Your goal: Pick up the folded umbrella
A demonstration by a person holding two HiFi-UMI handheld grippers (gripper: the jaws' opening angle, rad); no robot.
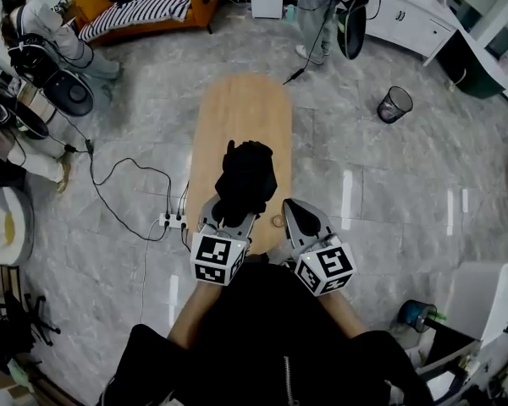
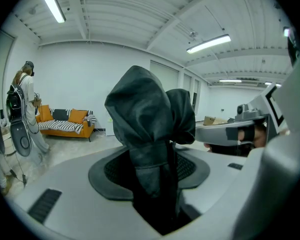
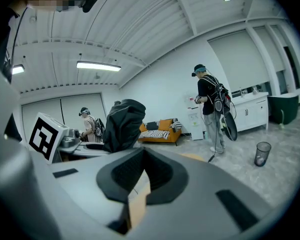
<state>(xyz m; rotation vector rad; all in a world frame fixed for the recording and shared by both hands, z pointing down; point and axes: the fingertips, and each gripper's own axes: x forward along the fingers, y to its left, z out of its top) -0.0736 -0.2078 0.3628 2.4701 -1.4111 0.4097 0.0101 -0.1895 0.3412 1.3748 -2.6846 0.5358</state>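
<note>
Closest to the person, the left gripper point(image 1: 231, 218) has its jaws part-way closed around the lower end of the umbrella point(image 1: 247, 176), pads pressing into the black cloth. The rest of the bundle sticks out forward and up past the tips. Just beside it, the right gripper point(image 1: 293, 211) is fully closed with nothing in it.

The umbrella sits over the near end of the table point(image 1: 237, 112). From here I can't quite tell whether it's clear of the top. It looks light: a loose, puffy canopy that will squash and may slide, with something stiffer running through the middle. I'd judge the best hold is where it's being held now, low down where the cloth is gathered tight on that core, not on the baggy top.

Further off there's a bin point(image 1: 394, 104) on the floor and a sofa point(image 1: 152, 11) by the far wall.
</note>
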